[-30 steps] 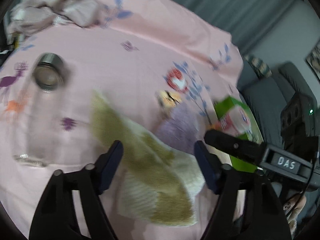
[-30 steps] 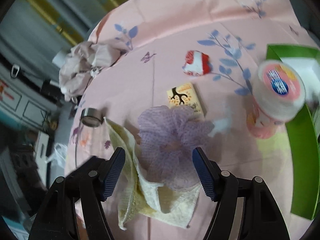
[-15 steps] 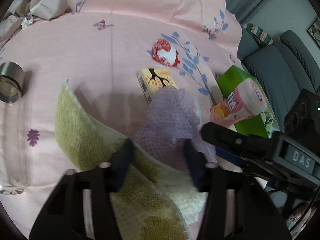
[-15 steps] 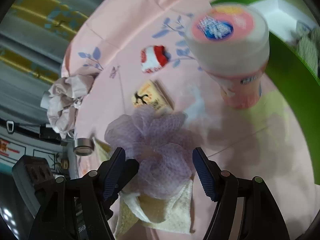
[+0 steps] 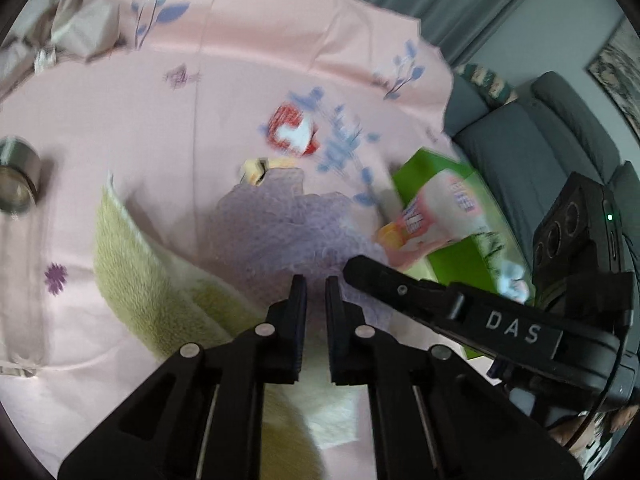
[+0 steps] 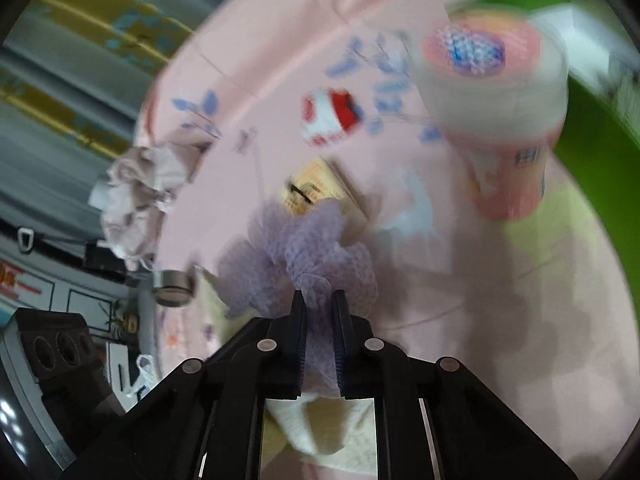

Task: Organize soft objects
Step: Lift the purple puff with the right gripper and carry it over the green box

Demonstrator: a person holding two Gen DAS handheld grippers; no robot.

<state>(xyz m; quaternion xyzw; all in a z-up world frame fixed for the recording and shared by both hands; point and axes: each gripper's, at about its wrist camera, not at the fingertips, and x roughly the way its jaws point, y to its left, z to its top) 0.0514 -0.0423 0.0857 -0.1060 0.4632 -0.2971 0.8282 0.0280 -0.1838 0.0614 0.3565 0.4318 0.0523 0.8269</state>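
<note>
A purple mesh bath pouf (image 5: 280, 232) lies on a yellow-green towel (image 5: 136, 280) on the pink floral cloth. My right gripper (image 6: 318, 300) is shut on the near edge of the pouf (image 6: 304, 252). My left gripper (image 5: 316, 284) is narrowed to a thin gap at the pouf's near edge, above the towel; whether it pinches mesh is unclear. The towel also shows under the right gripper (image 6: 320, 428). The right gripper's black body (image 5: 460, 312) reaches in from the right in the left wrist view.
A green box (image 5: 476, 240) and a pink-lidded tub (image 6: 504, 120) sit at the right. A red-white packet (image 5: 294, 132), a yellow card box (image 6: 312, 192), a metal cylinder (image 5: 16, 184) and crumpled beige cloth (image 6: 136, 200) lie around.
Both grippers have closed from wide open. The right one has clamped onto the pouf; the left one has narrowed at its near edge. Both views have moved in closer.
</note>
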